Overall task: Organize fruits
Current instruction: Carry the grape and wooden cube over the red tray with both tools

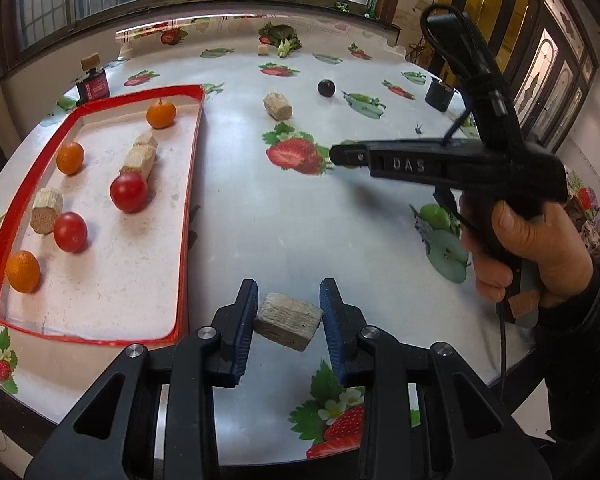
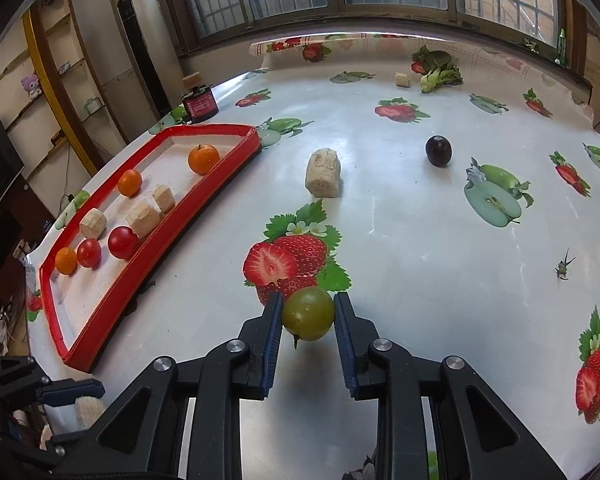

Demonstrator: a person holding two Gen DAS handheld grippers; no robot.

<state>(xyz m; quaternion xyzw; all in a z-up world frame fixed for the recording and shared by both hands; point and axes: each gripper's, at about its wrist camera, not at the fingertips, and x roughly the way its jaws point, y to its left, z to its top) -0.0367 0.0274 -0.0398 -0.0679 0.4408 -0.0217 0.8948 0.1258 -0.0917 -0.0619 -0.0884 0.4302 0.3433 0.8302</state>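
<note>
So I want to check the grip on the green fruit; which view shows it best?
The right wrist view: the green fruit sits close up between the pads of the right hand-held gripper, which press on both its sides. In the left wrist view that gripper appears side-on and hides the fruit almost entirely.

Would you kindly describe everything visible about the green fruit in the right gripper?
The green fruit is small, round and smooth, olive-green with a slight gloss and a short dark stem at its lower side. It sits between the blue pads of the right gripper, which press on its two sides, over the tablecloth in front of a printed strawberry. Whether it rests on the cloth or is lifted cannot be told. It lies outside the red tray.
</note>
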